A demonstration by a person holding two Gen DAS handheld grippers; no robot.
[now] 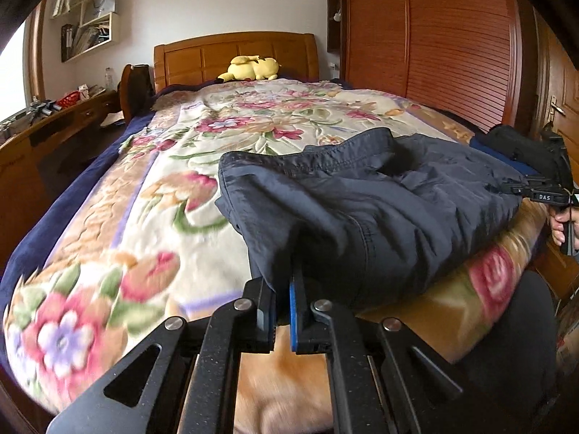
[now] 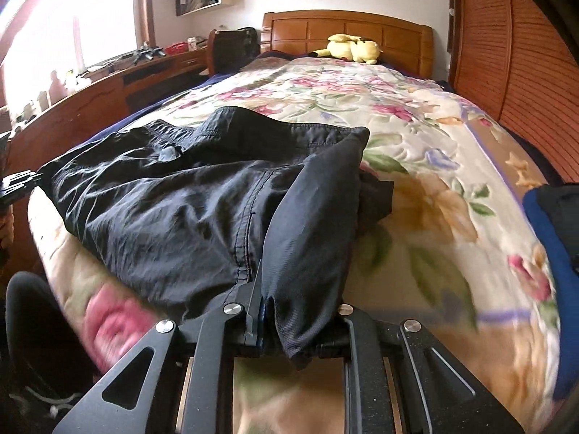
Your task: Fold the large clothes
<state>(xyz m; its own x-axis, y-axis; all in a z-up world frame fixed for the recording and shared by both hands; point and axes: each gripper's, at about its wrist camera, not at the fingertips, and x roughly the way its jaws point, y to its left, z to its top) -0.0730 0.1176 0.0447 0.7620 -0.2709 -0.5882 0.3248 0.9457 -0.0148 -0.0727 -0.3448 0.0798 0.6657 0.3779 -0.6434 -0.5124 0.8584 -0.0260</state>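
A dark navy garment (image 1: 380, 202) lies bunched across the near end of a bed with a floral blanket (image 1: 163, 188). My left gripper (image 1: 284, 289) is shut on the garment's near left corner, and the cloth hangs over its fingers. In the right wrist view the same garment (image 2: 173, 202) stretches to the left, and my right gripper (image 2: 264, 311) is shut on its near right corner; a flap drapes over the right finger. The right gripper also shows in the left wrist view (image 1: 542, 191) at the far right, held by a hand.
A yellow plush toy (image 1: 253, 68) lies by the wooden headboard (image 1: 235, 54). A wooden desk (image 1: 47, 133) with clutter runs along the left. A slatted wooden wardrobe (image 1: 452, 36) stands on the right. Dark and blue folded clothes (image 2: 557, 217) sit at the bed's right edge.
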